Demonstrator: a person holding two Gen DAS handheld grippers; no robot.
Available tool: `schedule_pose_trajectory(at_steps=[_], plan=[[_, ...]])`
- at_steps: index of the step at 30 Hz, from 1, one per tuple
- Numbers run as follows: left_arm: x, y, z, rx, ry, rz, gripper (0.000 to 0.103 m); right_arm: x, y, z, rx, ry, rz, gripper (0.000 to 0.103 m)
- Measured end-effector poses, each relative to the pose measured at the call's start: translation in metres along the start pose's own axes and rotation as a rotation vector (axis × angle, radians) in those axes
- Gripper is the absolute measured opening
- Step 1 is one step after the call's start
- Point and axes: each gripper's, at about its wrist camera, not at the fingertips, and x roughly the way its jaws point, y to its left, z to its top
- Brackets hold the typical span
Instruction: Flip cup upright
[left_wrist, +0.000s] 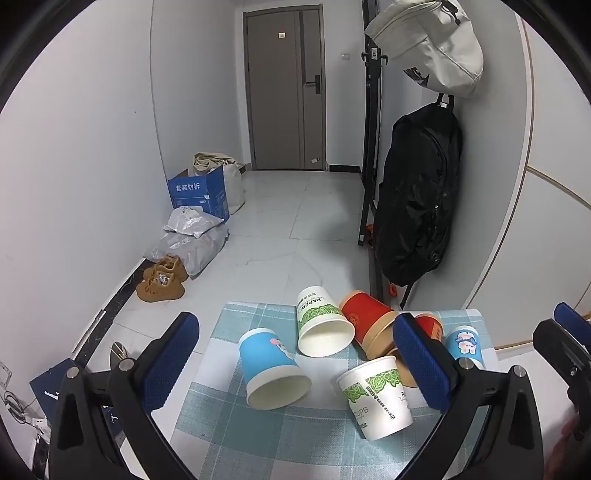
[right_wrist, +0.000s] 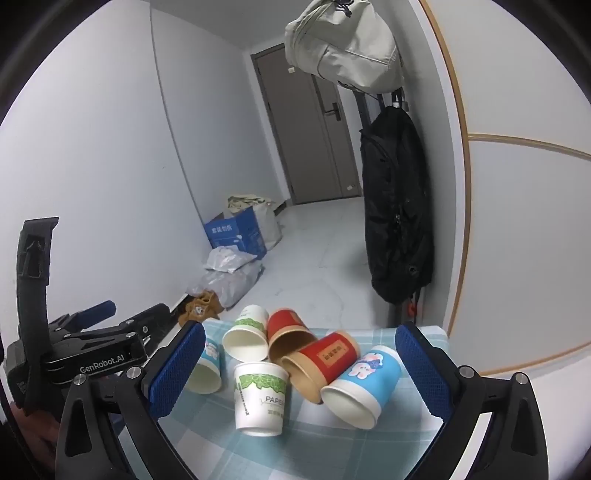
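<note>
Several paper cups lie on a blue-checked cloth (left_wrist: 258, 435). In the left wrist view a blue cup (left_wrist: 271, 367) lies on its side near the middle, with a white-green cup (left_wrist: 323, 326), a red cup (left_wrist: 367, 317) and another white-green cup (left_wrist: 376, 397) to its right. My left gripper (left_wrist: 295, 362) is open and empty, fingers either side of the blue cup. In the right wrist view a white-green cup (right_wrist: 260, 397) stands upright, beside a blue cup (right_wrist: 364, 386) and a red cup (right_wrist: 321, 363) on their sides. My right gripper (right_wrist: 301, 373) is open and empty above them.
The cloth (right_wrist: 332, 450) covers a small table whose far edge drops to a tiled floor (left_wrist: 295, 221). Brown shoes (left_wrist: 162, 282), grey bags and a blue box (left_wrist: 199, 194) lie by the left wall. A black backpack (left_wrist: 417, 192) hangs at right.
</note>
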Motion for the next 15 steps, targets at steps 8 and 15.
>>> schedule_pose_trajectory(at_steps=[8, 15], plan=[[0.0049, -0.0008, -0.0029, -0.009, 0.022, -0.010, 0.102, -0.0008, 0.0000, 0.0015, 0.003, 0.001, 0.003, 0.103], [0.0041, -0.0033, -0.0035, -0.007, 0.020, -0.016, 0.102, -0.0021, 0.0001, 0.0014, -0.002, -0.008, -0.002, 0.103]])
